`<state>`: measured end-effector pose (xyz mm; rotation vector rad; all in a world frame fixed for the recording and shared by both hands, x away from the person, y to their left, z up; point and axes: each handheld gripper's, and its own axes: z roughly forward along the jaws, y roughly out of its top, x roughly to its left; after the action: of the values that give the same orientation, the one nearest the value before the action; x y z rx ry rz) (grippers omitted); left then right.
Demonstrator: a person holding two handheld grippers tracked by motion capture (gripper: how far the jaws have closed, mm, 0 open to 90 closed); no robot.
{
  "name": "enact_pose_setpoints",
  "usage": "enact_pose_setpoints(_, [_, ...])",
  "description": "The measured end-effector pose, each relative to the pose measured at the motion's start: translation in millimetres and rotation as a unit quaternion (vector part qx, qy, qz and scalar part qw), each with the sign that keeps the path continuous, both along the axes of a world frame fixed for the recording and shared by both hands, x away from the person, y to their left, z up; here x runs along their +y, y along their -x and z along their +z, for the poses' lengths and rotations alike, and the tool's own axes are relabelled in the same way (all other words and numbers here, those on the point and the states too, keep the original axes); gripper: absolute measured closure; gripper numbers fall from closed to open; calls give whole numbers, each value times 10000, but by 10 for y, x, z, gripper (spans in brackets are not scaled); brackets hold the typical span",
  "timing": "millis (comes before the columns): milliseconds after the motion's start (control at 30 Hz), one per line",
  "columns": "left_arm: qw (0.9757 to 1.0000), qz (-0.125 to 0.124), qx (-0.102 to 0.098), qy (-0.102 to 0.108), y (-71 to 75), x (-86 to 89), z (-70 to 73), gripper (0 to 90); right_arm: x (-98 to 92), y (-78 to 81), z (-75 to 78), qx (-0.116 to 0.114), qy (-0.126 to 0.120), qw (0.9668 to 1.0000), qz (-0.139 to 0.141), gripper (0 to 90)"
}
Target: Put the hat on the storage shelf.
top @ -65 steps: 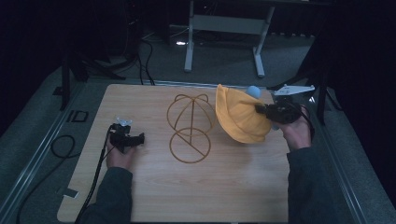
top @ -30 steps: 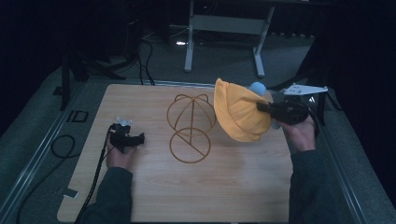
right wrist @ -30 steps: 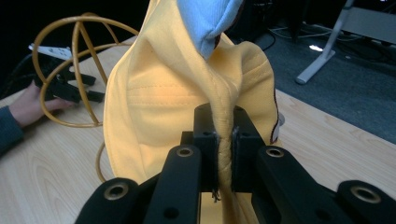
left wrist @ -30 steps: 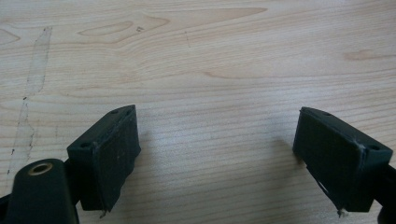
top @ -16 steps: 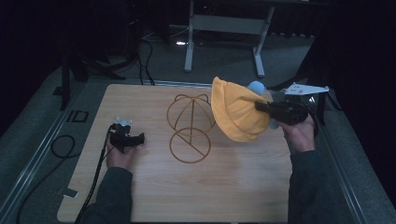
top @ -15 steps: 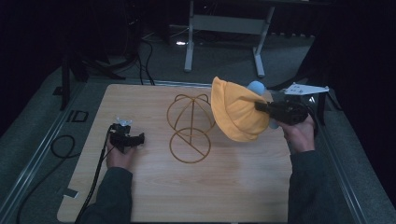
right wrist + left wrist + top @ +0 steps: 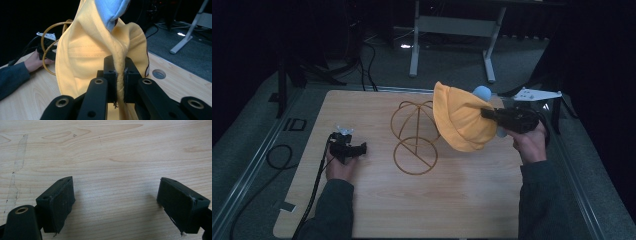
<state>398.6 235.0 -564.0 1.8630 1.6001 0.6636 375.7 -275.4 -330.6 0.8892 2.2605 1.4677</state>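
High view: wooden table (image 7: 377,210) w/ a yellow wire stand (image 7: 414,135) near the middle, ring base flat on the wood, domed loops upright. Right gripper (image 7: 484,113) holds a yellow hat (image 7: 459,122) up off the table, just right of the stand & partly in front of its top loop; hat has a light-blue bit (image 7: 482,92) at its back. Left gripper (image 7: 362,148) rests on the table at left, well apart from the stand, cable trailing to the table's near edge. Beyond the table: dark floor, grey frame legs (image 7: 414,45), loose cables.

Left gripper view: jaws wide apart, nothing between them, bare table wood (image 7: 112,157) below.

Right gripper view: jaws together, clamped on a bunched fold of the hat (image 7: 85,57); blue part (image 7: 110,10) hangs above. Hat blocks most of the stand; its yellow loops (image 7: 48,37) peek out at left, w/ the other hand (image 7: 35,62) behind. Round hole in the table (image 7: 159,74) at right.
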Motion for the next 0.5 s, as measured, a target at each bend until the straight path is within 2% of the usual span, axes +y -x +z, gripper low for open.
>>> enact_pose_setpoints(100, [10000, 0, -2, 1, 0, 0, 0, 147, 12, 14, 20, -4, -43, 10000, 57, 842])
enact_pose_setpoints(500, [10000, 0, 0, -1, 0, 0, 0, 147, 142, 26, 71, -57, 33, 9997, 228, 841])
